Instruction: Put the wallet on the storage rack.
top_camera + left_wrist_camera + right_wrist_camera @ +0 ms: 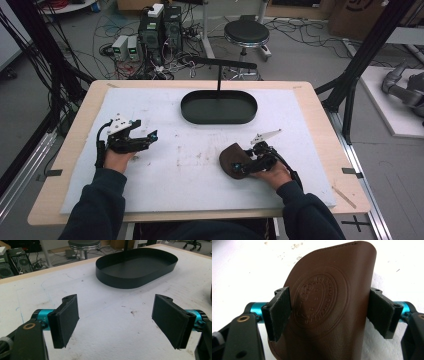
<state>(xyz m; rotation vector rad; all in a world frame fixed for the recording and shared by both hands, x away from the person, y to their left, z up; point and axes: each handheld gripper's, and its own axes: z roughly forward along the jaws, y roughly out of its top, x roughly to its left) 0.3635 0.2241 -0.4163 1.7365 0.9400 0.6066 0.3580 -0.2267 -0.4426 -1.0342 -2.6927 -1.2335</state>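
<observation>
Item: brown embossed leather pouch (329, 302), lying on the white-padded table (200, 170) front right, clamped across its width by your right hand-held gripper (250, 162). Left hand-held gripper (115, 320): released, empty. Step: grasp. Next, likely: lift toward black oval tray (218, 107).

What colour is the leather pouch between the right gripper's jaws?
Dark brown leather pouch with an embossed round emblem; the right gripper view shows it best.

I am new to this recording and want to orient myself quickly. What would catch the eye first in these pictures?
First, the brown leather pouch with an embossed round emblem, lying near the table's front right between the jaws of the right gripper, whose pads touch its sides. Next, the empty black oval tray at the far middle of the white mat. The left gripper hangs open at the left.
</observation>
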